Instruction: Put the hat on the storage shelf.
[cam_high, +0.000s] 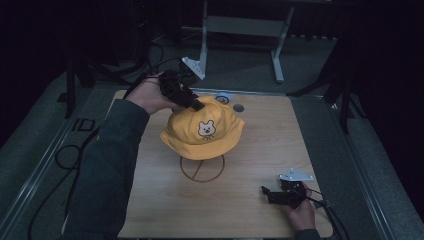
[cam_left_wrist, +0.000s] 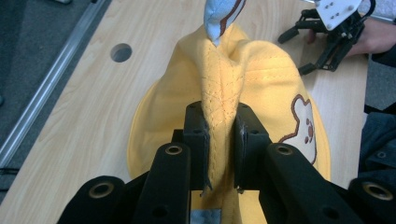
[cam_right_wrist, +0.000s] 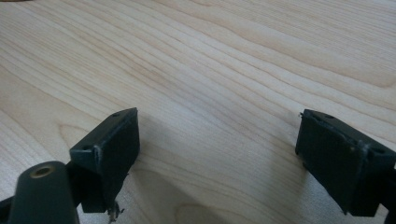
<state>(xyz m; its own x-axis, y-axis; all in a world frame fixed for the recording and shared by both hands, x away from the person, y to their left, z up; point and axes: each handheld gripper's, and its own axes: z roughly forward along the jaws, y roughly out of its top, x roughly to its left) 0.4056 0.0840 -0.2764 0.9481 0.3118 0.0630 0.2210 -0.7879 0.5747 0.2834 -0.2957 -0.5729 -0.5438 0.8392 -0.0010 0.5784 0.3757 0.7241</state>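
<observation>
High view: a yellow cloth bucket hat with a bear face (cam_high: 202, 131) sits on a round wire stand (cam_high: 202, 168) in the middle of a pale wooden table (cam_high: 150, 200). The left gripper (cam_high: 196, 104), held from the far left, meets the hat's crown. The right gripper (cam_high: 270, 192) rests low near the table's near right corner, well apart from the hat.

Left gripper view: the left gripper (cam_left_wrist: 219, 135) has its jaws closed tight on a raised fold of the hat (cam_left_wrist: 261, 74) at the crown, with a pale blue fabric tip (cam_left_wrist: 219, 18) showing beyond the fold. The right gripper (cam_left_wrist: 308, 46) lies farther off on the table.

Right gripper view: the right gripper (cam_right_wrist: 217, 140) has its jaws spread wide, holding nothing, just over bare wood.

The step appears to be lifting the hat off its stand. It should go best with a straight upward pull and a steady pinch, so the brim clears the wire without snagging.
</observation>
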